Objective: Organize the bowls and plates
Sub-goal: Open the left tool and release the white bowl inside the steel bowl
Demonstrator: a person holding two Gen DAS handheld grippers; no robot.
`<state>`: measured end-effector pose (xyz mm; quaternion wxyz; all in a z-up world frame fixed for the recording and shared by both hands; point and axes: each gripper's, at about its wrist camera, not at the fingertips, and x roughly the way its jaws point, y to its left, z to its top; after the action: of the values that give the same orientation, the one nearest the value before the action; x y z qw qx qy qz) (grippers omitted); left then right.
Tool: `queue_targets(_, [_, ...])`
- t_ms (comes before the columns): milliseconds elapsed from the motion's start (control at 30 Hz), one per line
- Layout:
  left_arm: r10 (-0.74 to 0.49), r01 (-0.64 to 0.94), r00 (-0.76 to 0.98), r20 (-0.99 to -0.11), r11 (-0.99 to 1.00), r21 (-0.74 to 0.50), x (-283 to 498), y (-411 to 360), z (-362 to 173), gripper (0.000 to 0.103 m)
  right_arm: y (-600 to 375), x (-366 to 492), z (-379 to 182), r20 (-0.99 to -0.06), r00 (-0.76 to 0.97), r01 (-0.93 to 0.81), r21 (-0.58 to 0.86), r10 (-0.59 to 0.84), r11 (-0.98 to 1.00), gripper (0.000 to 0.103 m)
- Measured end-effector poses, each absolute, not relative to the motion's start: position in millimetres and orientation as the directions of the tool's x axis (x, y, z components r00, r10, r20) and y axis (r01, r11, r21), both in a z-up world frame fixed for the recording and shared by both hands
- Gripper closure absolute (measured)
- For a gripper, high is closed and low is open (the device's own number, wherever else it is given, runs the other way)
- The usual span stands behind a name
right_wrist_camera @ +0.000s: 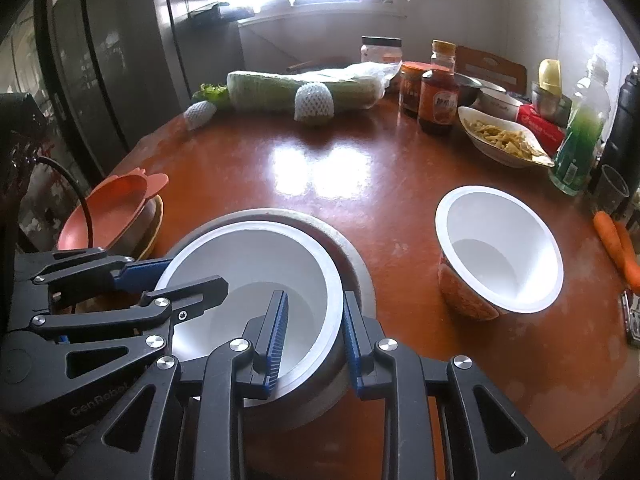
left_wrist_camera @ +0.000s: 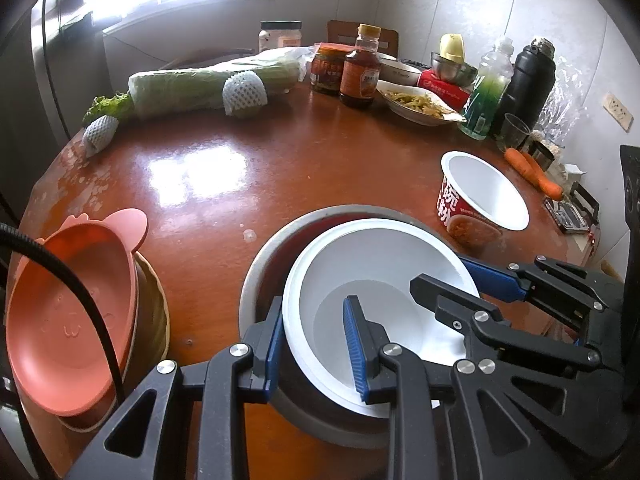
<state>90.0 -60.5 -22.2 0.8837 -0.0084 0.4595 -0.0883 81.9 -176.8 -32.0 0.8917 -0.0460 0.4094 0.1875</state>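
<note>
Glossy brown worktop [left_wrist_camera: 280, 168]: left tongs [left_wrist_camera: 316, 344], right tongs [right_wrist_camera: 314, 336] both clamped on white paper bowl [left_wrist_camera: 372, 264] rim, inside grey bowl [left_wrist_camera: 264, 264].

2 white bowls [right_wrist_camera: 256, 264], 2 carrots [right_wrist_camera: 616, 240]

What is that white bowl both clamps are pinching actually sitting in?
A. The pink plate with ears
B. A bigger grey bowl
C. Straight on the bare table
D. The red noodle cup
B. The white bowl rests inside a wider grey bowl, whose rim shows all round it; the left gripper and right gripper each clamp the white rim.
</note>
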Motion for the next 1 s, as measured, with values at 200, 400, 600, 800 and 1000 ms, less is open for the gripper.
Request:
queue_targets(200, [-0.167,0.149,0.568,-0.806,0.984,-0.099,89.7,-59.6,-21.6,0.074,-176.8,84.6,-33.3,-0.745,0.597,-0.369,0.076,0.299,0.926,0.075])
queue_targets(400, [-0.175,0.148,0.571,-0.802,0.983,-0.109,89.3,-57.9,-21.2,0.074,-177.4,87.7,-34.4,-0.745,0.597,-0.354,0.09,0.299,0.931,0.075])
queue_targets(600, [-0.173,0.144,0.58,-0.796,0.984,-0.109,89.4,-56.8,-17.6,0.074,-177.8,88.7,-31.7,-0.742,0.601,-0.344,0.097,0.299,0.934,0.073])
queue_targets(800, [-0.176,0.145,0.591,-0.787,0.983,-0.111,88.2,-56.5,-11.7,0.073,-179.9,88.4,-27.2,-0.736,0.605,-0.34,0.108,0.305,0.934,0.071])
queue_targets(1000, [-0.176,0.144,0.612,-0.771,0.983,-0.11,88.0,-57.5,-4.8,0.071,-183.9,88.0,-19.8,-0.719,0.625,-0.336,0.104,0.304,0.936,0.066])
